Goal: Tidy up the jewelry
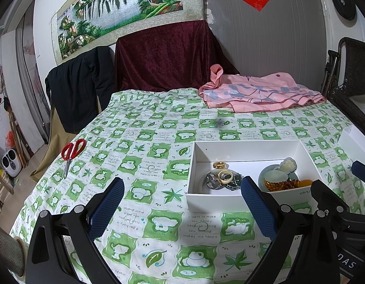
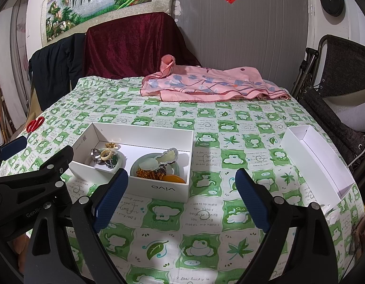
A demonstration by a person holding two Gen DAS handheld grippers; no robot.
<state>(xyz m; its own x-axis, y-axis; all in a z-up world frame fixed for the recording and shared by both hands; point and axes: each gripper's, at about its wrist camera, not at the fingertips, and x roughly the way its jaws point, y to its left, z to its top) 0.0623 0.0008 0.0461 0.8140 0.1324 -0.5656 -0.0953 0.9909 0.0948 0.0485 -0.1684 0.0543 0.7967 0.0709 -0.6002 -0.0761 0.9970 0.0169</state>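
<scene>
Both tools low at bottom of frame over the green-check tablecloth, jaws spread wide, nothing held. Left gripper sits bottom centre of its view, right fingertip just short of the white box's near wall. Right gripper aims at bare cloth right of that box, pitched slightly down.

Jewelry all lies in the box: rings clumped at its left end; jade bangle, pale pendants and amber beads at its right. Second white box at right edge looks empty.

Already sorted, or about to be split between boxes: can't say. For any pick: come in from above, narrow the jaws first, take one piece, avoid snagging the beads. Scissors and pink cloth beyond.
</scene>
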